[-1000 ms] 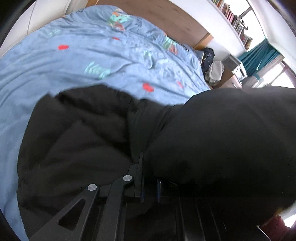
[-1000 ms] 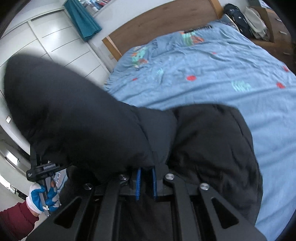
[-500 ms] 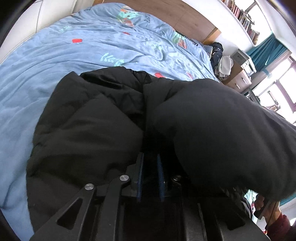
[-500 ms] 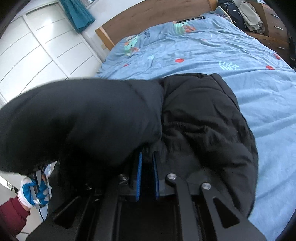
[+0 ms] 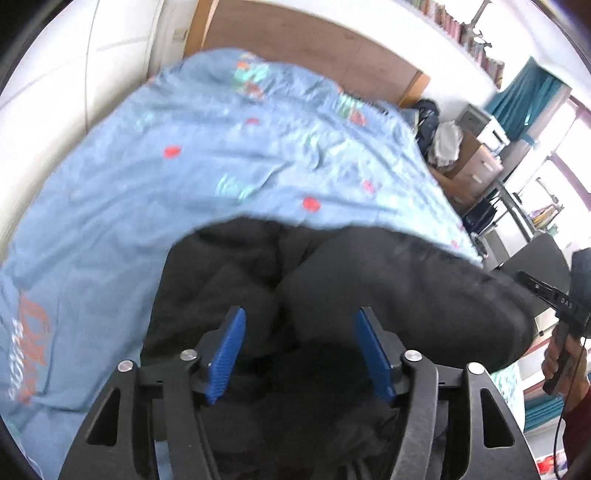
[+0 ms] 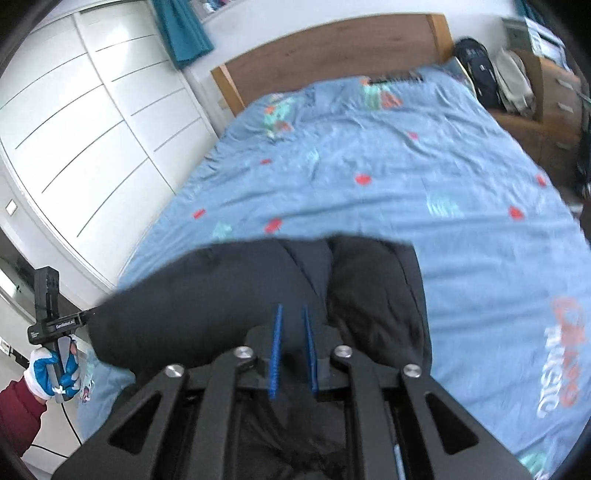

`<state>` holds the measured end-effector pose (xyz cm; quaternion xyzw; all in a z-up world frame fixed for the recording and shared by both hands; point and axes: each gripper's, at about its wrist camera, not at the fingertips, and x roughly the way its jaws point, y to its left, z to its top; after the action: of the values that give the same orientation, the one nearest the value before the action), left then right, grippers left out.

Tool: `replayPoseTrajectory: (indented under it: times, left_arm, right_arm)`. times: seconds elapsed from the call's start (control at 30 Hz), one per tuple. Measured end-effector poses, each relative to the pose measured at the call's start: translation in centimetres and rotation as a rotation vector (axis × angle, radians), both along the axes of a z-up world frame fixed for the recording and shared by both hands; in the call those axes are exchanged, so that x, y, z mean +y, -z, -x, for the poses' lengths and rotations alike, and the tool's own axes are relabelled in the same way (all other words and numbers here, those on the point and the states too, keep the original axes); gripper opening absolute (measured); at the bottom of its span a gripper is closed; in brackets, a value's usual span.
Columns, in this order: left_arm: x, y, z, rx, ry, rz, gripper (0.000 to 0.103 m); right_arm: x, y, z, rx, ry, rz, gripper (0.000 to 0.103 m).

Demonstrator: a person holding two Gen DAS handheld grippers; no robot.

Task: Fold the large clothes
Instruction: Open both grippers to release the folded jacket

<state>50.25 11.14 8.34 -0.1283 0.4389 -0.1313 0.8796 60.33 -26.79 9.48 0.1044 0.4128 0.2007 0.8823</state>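
Both wrist views near, sharing jacket (image 5: 388,288), blurred

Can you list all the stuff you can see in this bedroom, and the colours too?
jacket: one, black, puffy, folded on the near end of the bed
bed cover: one, light blue with red and teal prints, spread over the bed
headboard: one, brown wood, far end of the bed
wardrobe doors: white, along the wall left of the bed in the right wrist view
curtain: teal, hanging by the wardrobe
drawer unit: brown, beside the bed, clothes piled on it
left gripper: black with blue pads, jaws opening, wide apart over the jacket
right gripper: black with blue pads, jaws opening, a narrow gap
glove: blue and white, on the person's left hand
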Motion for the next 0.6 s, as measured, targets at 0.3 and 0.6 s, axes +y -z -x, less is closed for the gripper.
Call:
replayPoseTrajectory:
  times: [0.3,0.6]
  left_arm:
    - [-8.4,-2.1,-3.6,-0.053,0.108,0.017,0.075]
    - [-11.6,6.0,-1.6,0.041,0.149,-0.077,0.075]
  right_arm:
    - [7.4,-2.0,-3.8,-0.02,-0.132,0.051,0.052]
    - [9.6,4.8,-0.5,0.058,-0.221,0.167,0.053]
